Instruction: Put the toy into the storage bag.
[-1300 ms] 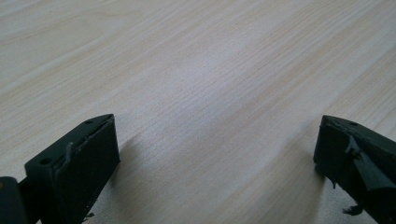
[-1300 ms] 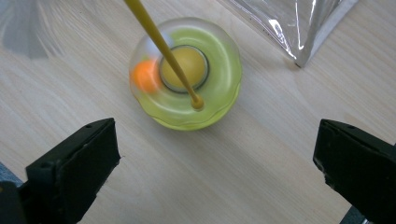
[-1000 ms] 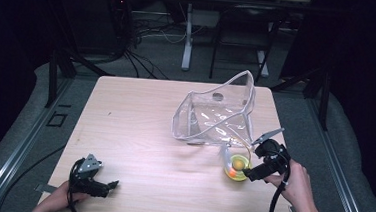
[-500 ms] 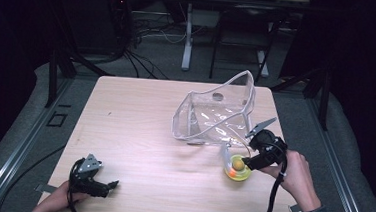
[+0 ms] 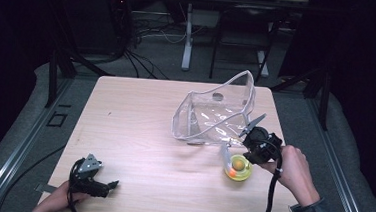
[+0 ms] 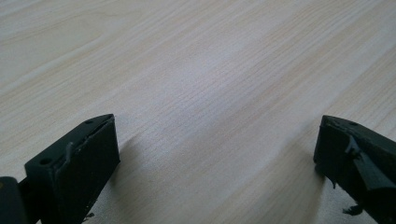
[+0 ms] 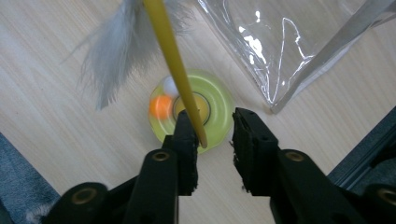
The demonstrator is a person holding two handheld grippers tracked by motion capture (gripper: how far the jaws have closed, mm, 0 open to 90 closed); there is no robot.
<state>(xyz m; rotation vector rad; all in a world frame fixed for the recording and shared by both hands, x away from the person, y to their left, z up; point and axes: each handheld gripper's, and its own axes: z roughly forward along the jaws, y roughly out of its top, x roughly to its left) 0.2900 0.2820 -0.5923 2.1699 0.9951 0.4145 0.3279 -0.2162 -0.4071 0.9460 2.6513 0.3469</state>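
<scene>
The tabletop (image 5: 139, 127) was pale wood grain, smooth and matt. The clear pouch (image 5: 215, 113) looked like glossy, creased plastic that caught the light. The yellow-green toy disc (image 7: 215, 109) was shiny translucent plastic, its stick (image 7: 173, 60) smooth yellow plastic with a soft grey feather (image 7: 116, 56). The fingers (image 7: 187, 144) were matt black, rough-edged.

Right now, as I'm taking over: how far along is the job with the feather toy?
Done: the clear pouch lies open. In hand: the right gripper, jaws just closing, straddles the toy's yellow stick, not yet clamped. Left: probably lifting the green toy into the pouch; it sits on the table.
</scene>
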